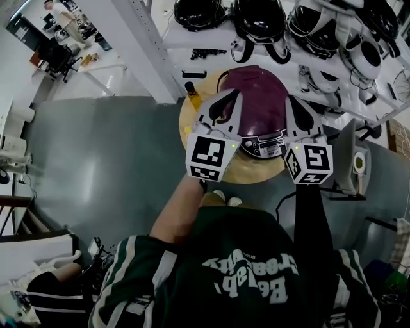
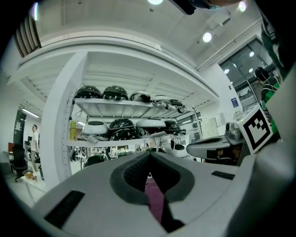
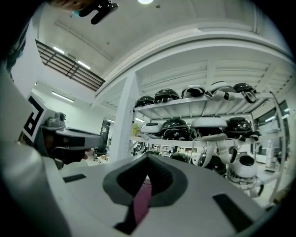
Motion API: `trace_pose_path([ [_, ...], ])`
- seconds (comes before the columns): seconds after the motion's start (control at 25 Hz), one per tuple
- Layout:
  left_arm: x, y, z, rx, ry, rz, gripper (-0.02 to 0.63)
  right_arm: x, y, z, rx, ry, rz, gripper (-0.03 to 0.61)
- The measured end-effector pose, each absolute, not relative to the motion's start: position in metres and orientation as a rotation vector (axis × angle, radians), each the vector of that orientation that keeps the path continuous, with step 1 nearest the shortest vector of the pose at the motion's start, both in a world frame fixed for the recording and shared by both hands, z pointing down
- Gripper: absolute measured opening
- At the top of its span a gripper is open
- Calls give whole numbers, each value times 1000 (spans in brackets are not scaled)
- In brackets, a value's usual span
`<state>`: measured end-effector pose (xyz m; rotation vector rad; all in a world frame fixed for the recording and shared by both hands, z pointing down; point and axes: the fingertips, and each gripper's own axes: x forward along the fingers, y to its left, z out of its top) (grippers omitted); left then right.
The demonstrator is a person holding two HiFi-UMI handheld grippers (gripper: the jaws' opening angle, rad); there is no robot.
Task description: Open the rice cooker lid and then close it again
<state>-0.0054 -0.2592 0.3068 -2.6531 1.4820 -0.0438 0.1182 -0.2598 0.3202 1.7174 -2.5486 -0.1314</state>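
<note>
Left tool (image 2: 149, 156) jaws together; maroon lid (image 2: 155, 200) showing through gap below; helmets (image 2: 121, 124) on shelf (image 2: 115, 107) behind.

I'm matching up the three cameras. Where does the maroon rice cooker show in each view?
Head view: the rice cooker sits upper centre, on the round wooden table.
Left gripper view: only a maroon sliver shows, low centre, through the gap under the shut jaws.
Right gripper view: the same, a maroon sliver low centre.
Shared landmark: the shelf of helmets.

Dark green shirt (image 1: 250, 269), white-striped sleeves (image 1: 128, 272); grey left gripper (image 1: 227, 97) and right gripper (image 1: 296, 102); black-white marker cubes (image 1: 210, 155).
</note>
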Motion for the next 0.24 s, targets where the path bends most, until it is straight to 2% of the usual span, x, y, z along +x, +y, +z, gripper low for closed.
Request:
trace_pose_path([
  [0.24, -5, -258, 306, -2614, 1515, -51, -2, 122, -258, 322, 1707, -2547, -129, 3],
])
